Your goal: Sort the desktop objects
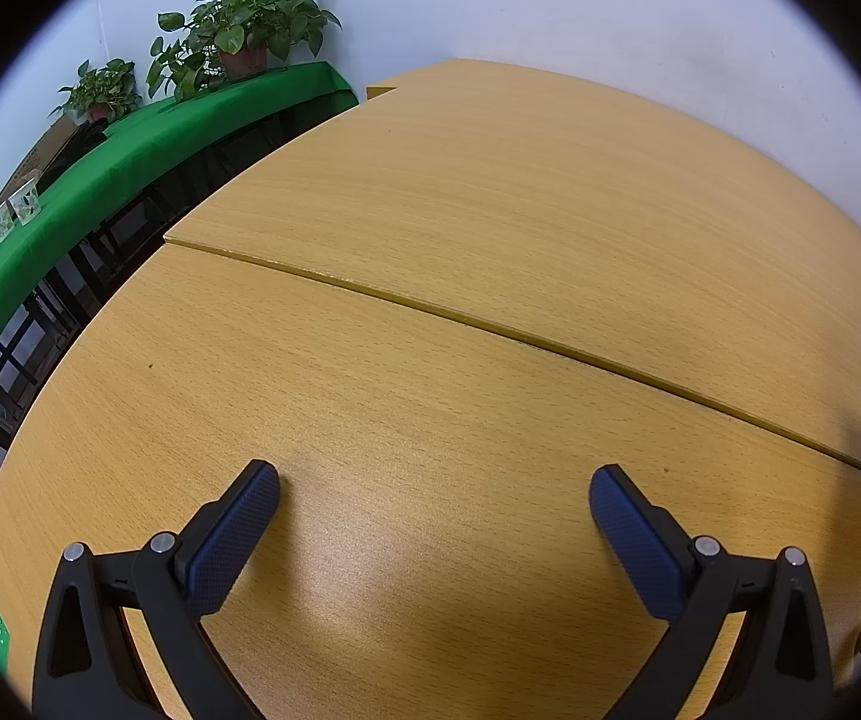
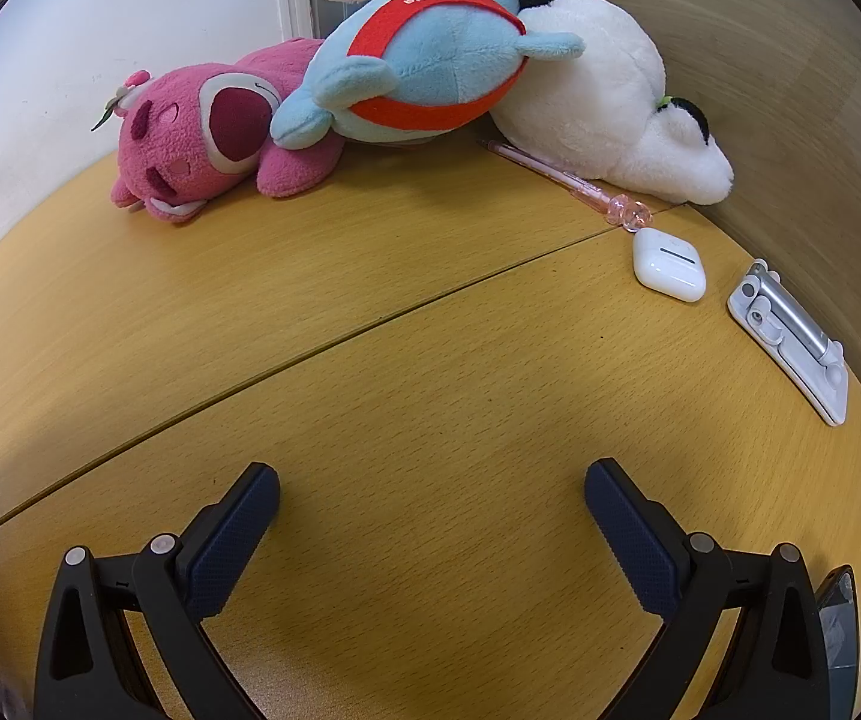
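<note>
Right gripper point(image 2: 432, 495) spread wide, earbud case point(image 2: 668, 264) ahead right, well apart

I see a pink bear point(image 2: 202, 138) left of the light-blue plush with its red band point(image 2: 430, 60), a white plush point(image 2: 604, 102) right of it, and a translucent pink pen point(image 2: 568, 180) below.

We are seeing the earbud case point(image 2: 669, 264) lying on the bench point(image 2: 370, 360): the pen point(image 2: 562, 177) just behind it, the folded stand point(image 2: 790, 336) to its right, the plush toys point(image 2: 430, 72) piling behind-left.
</note>
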